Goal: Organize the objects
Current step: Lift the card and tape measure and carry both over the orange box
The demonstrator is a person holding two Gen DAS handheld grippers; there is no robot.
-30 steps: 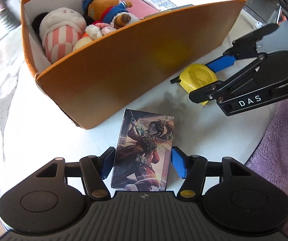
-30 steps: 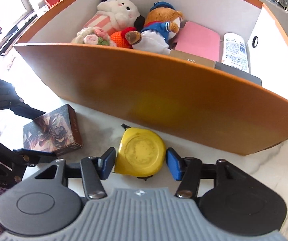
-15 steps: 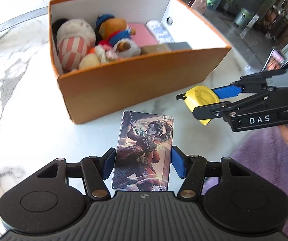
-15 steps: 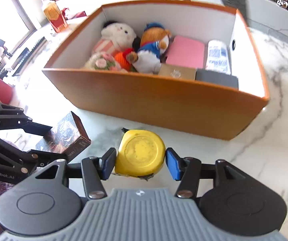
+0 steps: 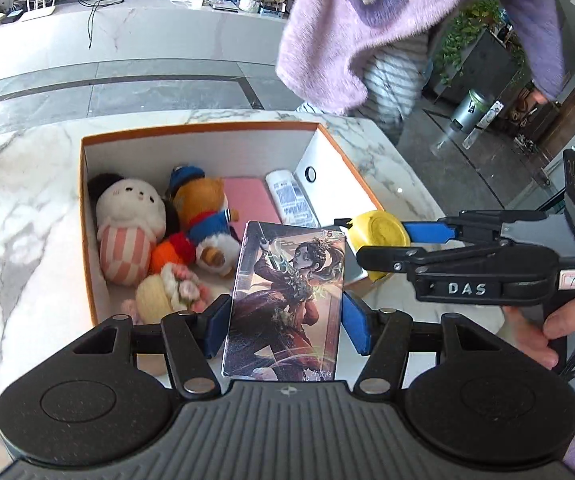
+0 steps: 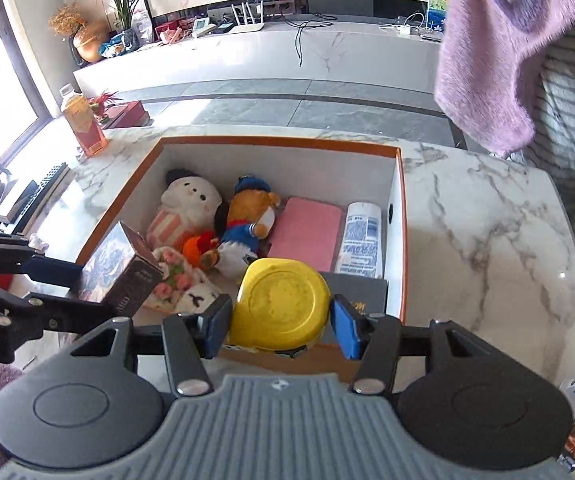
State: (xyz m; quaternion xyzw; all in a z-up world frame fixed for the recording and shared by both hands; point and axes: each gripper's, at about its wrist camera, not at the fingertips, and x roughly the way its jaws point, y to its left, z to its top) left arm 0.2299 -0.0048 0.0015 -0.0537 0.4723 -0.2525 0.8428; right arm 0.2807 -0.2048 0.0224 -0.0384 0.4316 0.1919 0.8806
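Note:
My left gripper (image 5: 283, 322) is shut on a card box with a printed warrior figure (image 5: 287, 300) and holds it above the near part of the orange box (image 5: 83, 216). My right gripper (image 6: 281, 324) is shut on a yellow tape measure (image 6: 283, 308) above the orange box's near right part (image 6: 279, 142). The card box also shows in the right wrist view (image 6: 119, 272), and the tape measure in the left wrist view (image 5: 379, 232). The two grippers are side by side, both lifted clear of the table.
Inside the box lie plush toys (image 6: 191, 204), a pink case (image 6: 307, 232), a white tube (image 6: 361, 244) and a dark booklet (image 6: 363, 292). A bottle of orange drink (image 6: 83, 124) stands on the marble table (image 6: 487, 240). A person in a purple sweater (image 6: 503, 48) stands beyond the table.
Both grippers have risen from the tabletop with their objects and moved forward over the orange box. The view now looks down into the box.

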